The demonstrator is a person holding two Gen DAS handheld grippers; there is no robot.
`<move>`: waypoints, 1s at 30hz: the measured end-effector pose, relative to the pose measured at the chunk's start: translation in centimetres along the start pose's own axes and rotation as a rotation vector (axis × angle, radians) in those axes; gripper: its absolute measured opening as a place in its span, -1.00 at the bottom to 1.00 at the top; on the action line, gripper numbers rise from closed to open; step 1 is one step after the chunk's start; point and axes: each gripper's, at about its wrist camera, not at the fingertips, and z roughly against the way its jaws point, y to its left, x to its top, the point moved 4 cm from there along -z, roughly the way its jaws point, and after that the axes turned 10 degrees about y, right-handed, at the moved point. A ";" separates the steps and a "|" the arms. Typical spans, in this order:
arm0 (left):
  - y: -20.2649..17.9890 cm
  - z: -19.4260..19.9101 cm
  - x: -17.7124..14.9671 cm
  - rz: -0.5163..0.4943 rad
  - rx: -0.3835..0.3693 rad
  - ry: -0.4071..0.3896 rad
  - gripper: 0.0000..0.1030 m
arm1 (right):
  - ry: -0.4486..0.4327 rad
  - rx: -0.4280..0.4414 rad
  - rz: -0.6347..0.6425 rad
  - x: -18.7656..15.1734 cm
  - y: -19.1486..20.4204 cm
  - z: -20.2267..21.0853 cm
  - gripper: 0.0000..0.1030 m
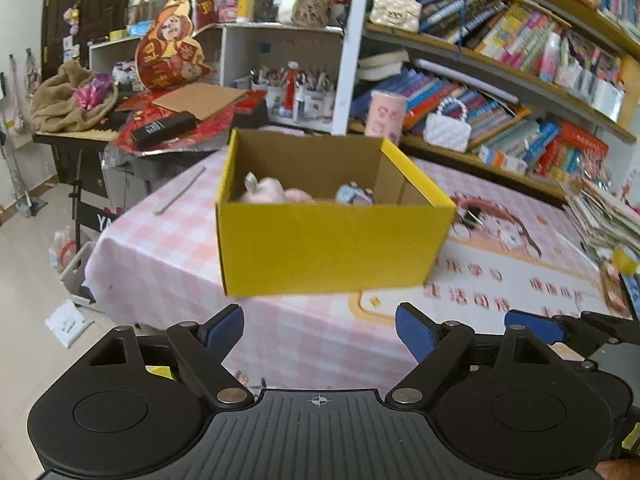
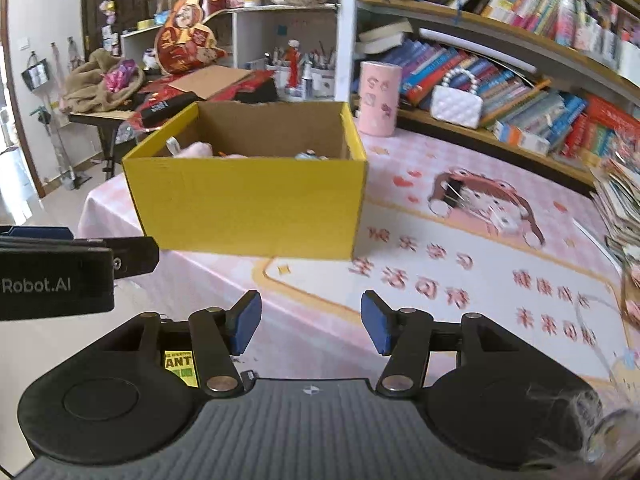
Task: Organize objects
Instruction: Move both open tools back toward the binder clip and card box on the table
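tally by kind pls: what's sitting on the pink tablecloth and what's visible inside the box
Yellow box: 1
Pink plush toys in the box: 2, as far as the rim shows
Small blue-grey toy in the box: 1
Pink canister on the cloth: 1
Binder clip on the cloth: 1
Grey strip on the cloth: 1
Total: 7

- I'm looking into a lived-in home room, likely a study or bedroom.
- Crowded bookshelves [image 1: 500,52] line the wall, with white quilted handbags [image 1: 447,128] among the books.
- My desk [image 2: 460,264] wears a pink checked cartoon tablecloth.
- A keyboard stand [image 1: 76,136] holds a blanket [image 1: 64,98] and red festive decorations [image 1: 170,52].
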 end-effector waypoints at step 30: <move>-13.3 -5.2 -0.4 -0.240 -0.199 0.136 0.79 | 0.082 -0.258 -0.258 -5.2 -13.1 1.7 0.26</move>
